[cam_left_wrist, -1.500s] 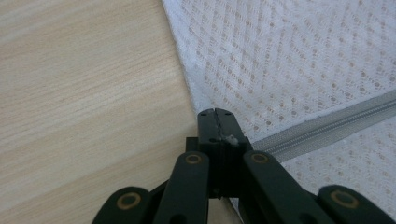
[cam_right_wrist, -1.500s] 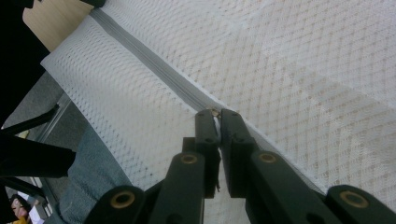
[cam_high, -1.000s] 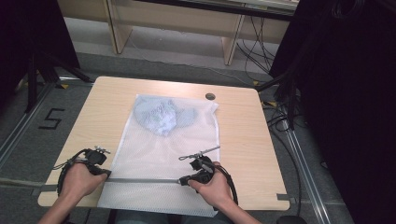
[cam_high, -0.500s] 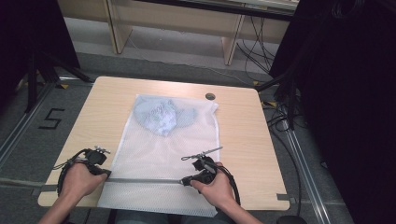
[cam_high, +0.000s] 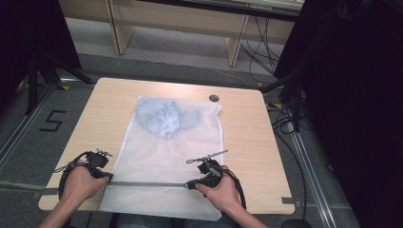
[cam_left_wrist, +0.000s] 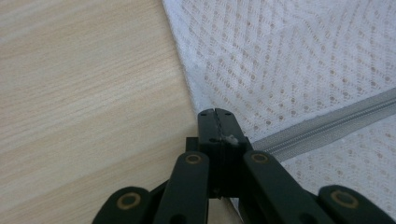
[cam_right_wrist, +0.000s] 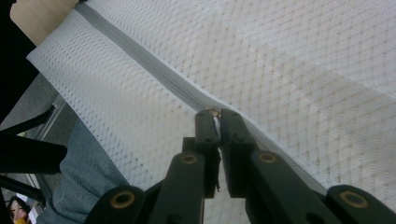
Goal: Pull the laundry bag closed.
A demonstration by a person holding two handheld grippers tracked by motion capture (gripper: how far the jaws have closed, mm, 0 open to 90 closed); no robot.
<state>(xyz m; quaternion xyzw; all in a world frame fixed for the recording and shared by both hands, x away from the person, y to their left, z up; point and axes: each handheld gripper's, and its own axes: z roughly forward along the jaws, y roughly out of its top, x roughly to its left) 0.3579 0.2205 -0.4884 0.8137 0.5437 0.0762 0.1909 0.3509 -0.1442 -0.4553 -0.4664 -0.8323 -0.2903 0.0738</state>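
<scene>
A white mesh bag lies flat on the wooden table, with a crumpled light-blue garment inside its far end. A grey zipper runs across the bag near the front edge. My left gripper is at the zipper's left end, and in the left gripper view its jaws are shut on the bag's edge where the zipper ends. My right gripper sits on the zipper right of the middle. In the right gripper view it is shut on the small brass zipper pull.
The bag's near flap hangs over the table's front edge above the person's jeans. A round cable hole sits near the table's far right. Bare wood lies to either side of the bag. A floor marking "5" is left of the table.
</scene>
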